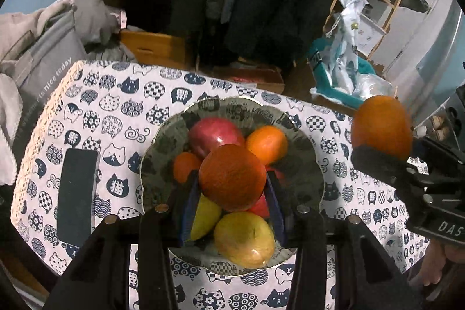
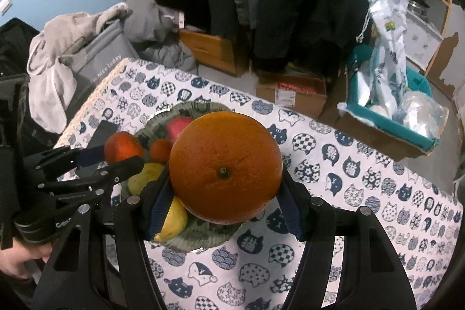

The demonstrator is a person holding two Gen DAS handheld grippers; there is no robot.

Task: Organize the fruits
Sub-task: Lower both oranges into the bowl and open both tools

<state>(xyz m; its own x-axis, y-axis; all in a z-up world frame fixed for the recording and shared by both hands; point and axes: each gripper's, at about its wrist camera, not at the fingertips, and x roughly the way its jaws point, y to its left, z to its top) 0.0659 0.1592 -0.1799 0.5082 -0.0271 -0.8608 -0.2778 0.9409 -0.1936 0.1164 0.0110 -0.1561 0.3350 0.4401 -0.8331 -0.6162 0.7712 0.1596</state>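
Orange skin, both grippers: each clamps one whole orange between its pads — two fruits carried at once.
Landmark: glass plate (image 1: 308, 153) with scalloped rim, on the cat-print tablecloth (image 1: 110, 112).
Left gripper (image 1: 232, 193): closed tight on the darker orange (image 1: 232, 176), held directly over the plate's fruit pile; whether it touches the fruit below cannot be told.
Right gripper (image 2: 225, 193): closed on the large orange (image 2: 225, 167), stem scar facing the camera; it hangs above the plate's right edge, higher than the pile.
Key relation: plate lies straight below and ahead of both sets of fingers — left hand is nearer the middle, so by my judgement it sets down first.
Long axis: none worth noting, the oranges are near round; they may roll off the heap.
Count on plate: red apple (image 1: 215, 134), one clear, with more red half hidden behind the held fruit; mandarins, two (image 1: 267, 144) (image 1: 186, 166); yellow pears, two (image 1: 244, 237) (image 1: 205, 215).
Beside plate: one dark phone (image 1: 77, 196), to its left, apart.
Stage: late — likely only these two remain to place.
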